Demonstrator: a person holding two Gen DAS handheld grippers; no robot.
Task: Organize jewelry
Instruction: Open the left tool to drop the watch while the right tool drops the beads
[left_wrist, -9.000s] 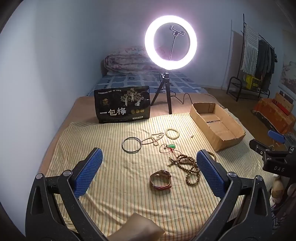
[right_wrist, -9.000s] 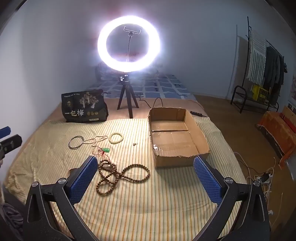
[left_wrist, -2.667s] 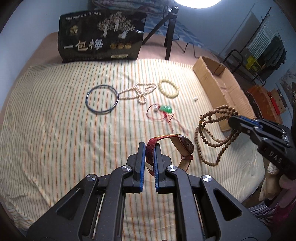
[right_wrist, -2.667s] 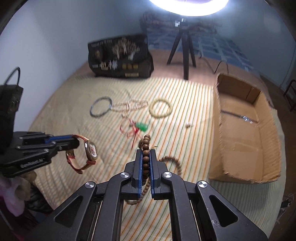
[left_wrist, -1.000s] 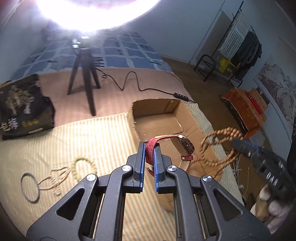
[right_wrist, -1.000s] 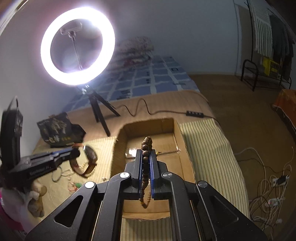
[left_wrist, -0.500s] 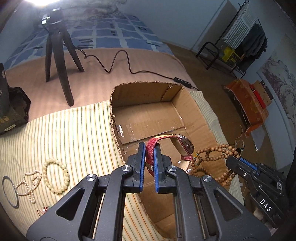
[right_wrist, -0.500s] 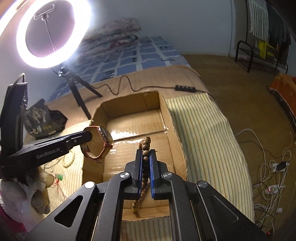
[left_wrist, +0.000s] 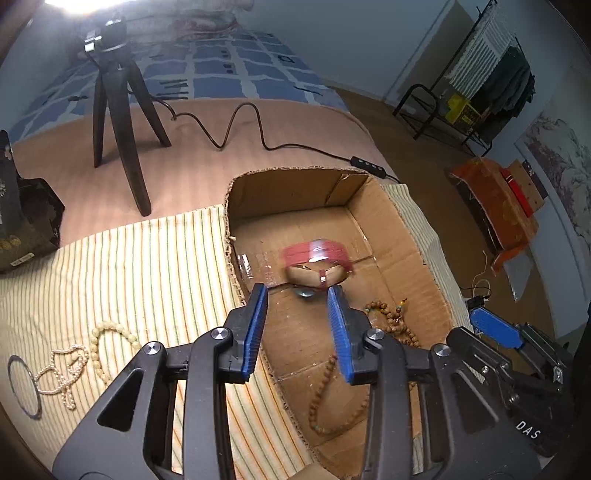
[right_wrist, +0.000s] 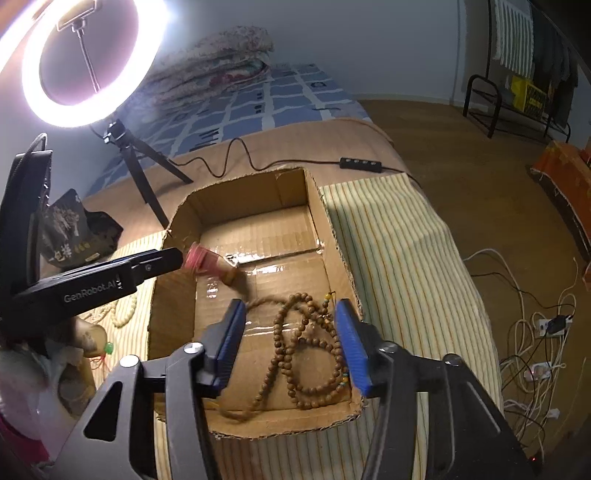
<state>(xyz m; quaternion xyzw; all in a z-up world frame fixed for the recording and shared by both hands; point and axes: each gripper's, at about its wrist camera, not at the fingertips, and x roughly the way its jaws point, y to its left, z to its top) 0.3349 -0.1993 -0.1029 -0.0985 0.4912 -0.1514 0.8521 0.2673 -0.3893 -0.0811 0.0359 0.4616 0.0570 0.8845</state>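
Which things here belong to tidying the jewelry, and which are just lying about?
Job:
cardboard box
red-strap watch
wooden bead necklace
cream bead bracelet
pearl strand

Lying about:
ring light
tripod
black snack bag

We see a matt corrugated cardboard box (right_wrist: 334, 236) with glossy tape (right_wrist: 258, 260), wooden beads (right_wrist: 306, 354) between our right tongs.

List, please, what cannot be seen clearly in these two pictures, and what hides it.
- Red-strapped wristwatch: motion-blurred in both views; whether it has landed in the brown cardboard box is unclear.
- Long brown wooden bead necklace: partly covered by the opening left gripper in the left wrist view.
- Thin dark metal ring: cut by the fisheye edge.
- Green pendant: too small, behind the person's hand.
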